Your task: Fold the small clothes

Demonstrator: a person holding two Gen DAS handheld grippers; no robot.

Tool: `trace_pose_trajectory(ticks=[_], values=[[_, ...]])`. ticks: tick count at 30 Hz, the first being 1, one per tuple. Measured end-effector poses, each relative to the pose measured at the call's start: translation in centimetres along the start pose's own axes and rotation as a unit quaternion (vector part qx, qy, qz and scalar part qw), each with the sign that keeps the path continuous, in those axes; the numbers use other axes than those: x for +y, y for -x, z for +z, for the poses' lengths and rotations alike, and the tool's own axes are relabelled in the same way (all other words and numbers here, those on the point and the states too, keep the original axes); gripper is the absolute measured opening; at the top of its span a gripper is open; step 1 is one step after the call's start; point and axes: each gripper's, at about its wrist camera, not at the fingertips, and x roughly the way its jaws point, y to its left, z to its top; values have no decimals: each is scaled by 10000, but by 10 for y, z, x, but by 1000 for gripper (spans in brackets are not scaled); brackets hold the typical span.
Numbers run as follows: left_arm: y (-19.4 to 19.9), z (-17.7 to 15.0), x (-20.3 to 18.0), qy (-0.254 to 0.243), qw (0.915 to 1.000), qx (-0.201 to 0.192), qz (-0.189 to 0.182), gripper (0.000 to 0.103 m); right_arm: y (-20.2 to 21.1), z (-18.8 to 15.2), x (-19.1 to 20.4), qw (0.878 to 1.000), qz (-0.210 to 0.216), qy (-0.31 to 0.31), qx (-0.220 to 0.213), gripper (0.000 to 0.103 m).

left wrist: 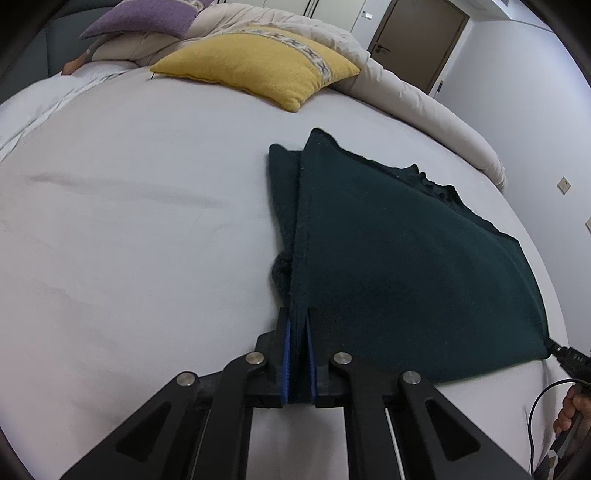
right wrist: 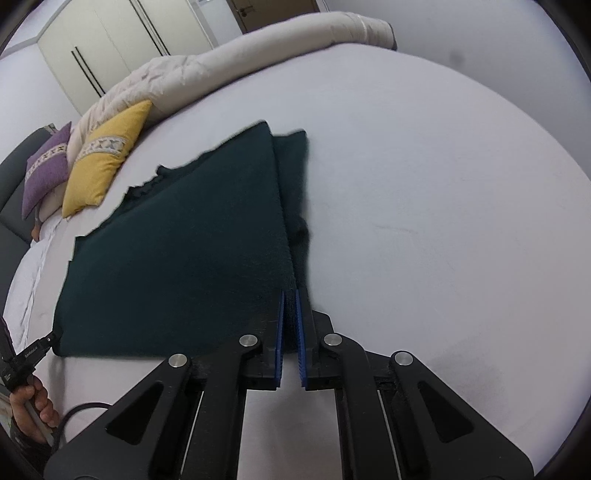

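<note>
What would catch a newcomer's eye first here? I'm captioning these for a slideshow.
A dark green cloth lies spread on the pale bed, its near corners pinched by the left tool and the right tool. A yellow pillow sits beyond it by the rolled duvet.

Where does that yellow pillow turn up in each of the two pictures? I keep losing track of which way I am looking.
Left wrist view: the yellow pillow lies near the top, a little left of centre, beyond the dark green garment.
Right wrist view: the yellow pillow sits at the left, tilted, up and left of the garment.
Shared landmark: the purple pillow right beside it.
</note>
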Motion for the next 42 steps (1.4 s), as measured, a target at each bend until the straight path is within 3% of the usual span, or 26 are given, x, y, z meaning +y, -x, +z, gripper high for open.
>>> trace_pose_trajectory(ticks=[26,30,34,36,39,42], values=[[14,-26,8,30,9999,-87,45,7,-15,6,3,9999,-133,1,25,5],[13,-23,8,12,9999,-42,102,12,-19,3,-1,9999,-50,2,117,5],[31,-19,0,-79,9993,-243,272,16,-4,6,-4,9998,-94,-131,132,22],[42,-11,-4,-85,9983,-459,360,16,11,13,-4,9996,-150,-209,-90,22],[45,8,-21,-373,9963,-657,407,20,23,26,10,9995,160,-128,-244,24],[28,32,-46,-628,9951,-701,305,24,12,42,40,9974,708,92,-125,24]])
